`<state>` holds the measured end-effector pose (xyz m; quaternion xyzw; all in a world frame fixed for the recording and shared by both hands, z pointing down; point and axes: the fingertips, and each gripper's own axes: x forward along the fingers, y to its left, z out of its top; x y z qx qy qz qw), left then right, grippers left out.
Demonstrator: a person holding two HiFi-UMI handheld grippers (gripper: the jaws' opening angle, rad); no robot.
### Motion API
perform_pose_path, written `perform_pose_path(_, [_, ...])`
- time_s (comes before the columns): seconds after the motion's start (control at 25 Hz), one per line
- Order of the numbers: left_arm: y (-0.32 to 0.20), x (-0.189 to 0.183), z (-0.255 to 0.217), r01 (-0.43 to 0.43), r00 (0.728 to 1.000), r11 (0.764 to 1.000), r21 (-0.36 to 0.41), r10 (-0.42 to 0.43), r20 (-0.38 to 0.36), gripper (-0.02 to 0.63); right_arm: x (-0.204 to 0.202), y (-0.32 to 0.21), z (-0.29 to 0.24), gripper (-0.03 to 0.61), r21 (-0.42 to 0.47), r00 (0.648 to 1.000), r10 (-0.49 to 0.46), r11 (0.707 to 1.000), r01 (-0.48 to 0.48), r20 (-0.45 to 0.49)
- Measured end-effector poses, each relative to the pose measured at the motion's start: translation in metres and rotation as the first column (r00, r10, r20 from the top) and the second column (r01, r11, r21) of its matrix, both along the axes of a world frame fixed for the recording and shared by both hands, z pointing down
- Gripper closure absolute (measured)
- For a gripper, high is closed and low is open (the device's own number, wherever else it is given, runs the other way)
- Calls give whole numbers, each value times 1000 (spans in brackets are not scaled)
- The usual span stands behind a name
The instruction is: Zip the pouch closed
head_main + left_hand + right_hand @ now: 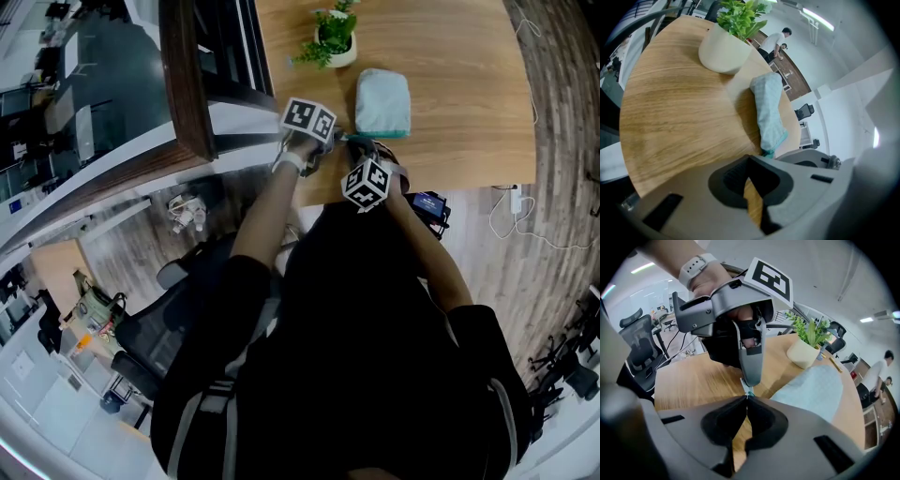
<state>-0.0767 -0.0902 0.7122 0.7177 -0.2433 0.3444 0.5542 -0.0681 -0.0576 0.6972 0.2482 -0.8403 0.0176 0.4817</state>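
Soft, matt woven cloth on the pale mint-green rectangular pouch (382, 101). Smooth, matt wood grain across the light-brown counter (450, 84). Smooth, matt cream round plant pot (723, 52). Matt grey plastic with black rubbery-looking pads (723, 422) on the right hand-held gripper (746, 397).

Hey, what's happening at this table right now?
A person holds a gripper in each hand at the near end of a light teal pouch lying on the wooden table. The right gripper is shut on the pouch's teal end tab; the left gripper, jaws together, meets it there. Whether the zipper is closed doesn't show.
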Motion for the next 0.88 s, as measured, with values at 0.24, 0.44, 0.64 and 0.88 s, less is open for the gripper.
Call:
perform_pose_path(0.24, [0, -1, 0, 8, 1000, 1000, -1, -8, 6, 617, 4, -1, 1, 561, -56, 997, 56, 997, -52, 56])
perform_pose_path(0.44, [-1, 1, 0, 6, 1000, 1000, 8, -7, 20, 617, 9, -3, 0, 562, -67, 995, 78, 995, -74, 66])
perform_pose_path(0.64, [0, -2, -1, 21, 999, 999, 25, -22, 29, 617, 19, -1, 0, 563, -107, 989, 125, 988, -115, 84])
perform_pose_path(0.88, [0, -1, -1, 9, 999, 999, 31, -11, 39, 617, 30, 4, -1, 562, -110, 989, 129, 987, -120, 72])
